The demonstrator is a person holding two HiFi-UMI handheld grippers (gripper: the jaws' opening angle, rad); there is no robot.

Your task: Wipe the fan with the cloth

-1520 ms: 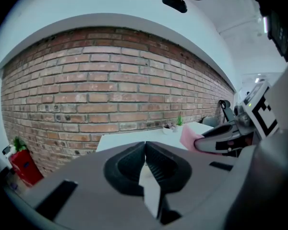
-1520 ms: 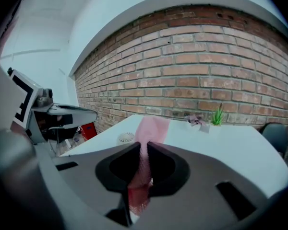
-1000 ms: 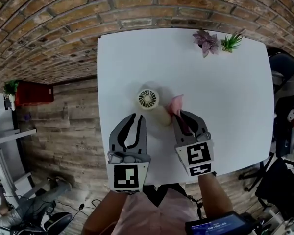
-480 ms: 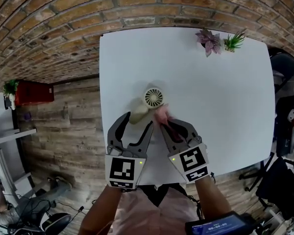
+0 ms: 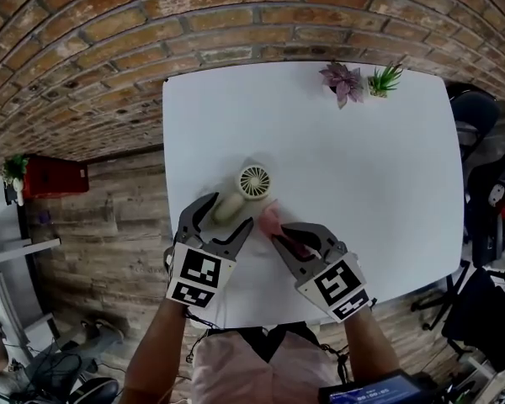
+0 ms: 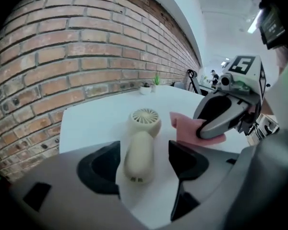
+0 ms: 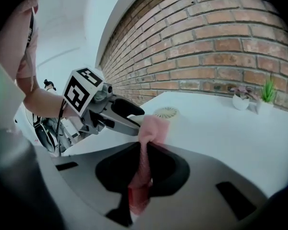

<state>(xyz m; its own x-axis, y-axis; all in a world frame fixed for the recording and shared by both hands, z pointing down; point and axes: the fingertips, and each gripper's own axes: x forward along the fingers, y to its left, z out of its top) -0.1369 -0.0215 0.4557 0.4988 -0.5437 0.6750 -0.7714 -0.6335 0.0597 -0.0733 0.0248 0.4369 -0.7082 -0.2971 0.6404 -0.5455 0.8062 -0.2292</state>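
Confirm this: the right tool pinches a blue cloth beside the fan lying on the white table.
Wrong in one respect: the cloth is pink, not blue, as the right gripper view shows. The right tool does pinch it, beside the fan lying on the white table.

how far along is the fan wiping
Done: the cloth is picked up, pinched in the right gripper. In hand: the left gripper has just been opening its jaws, which straddle the handle of the fan without pressing it; it lies on the table. Left: gripping the fan and wiping it.
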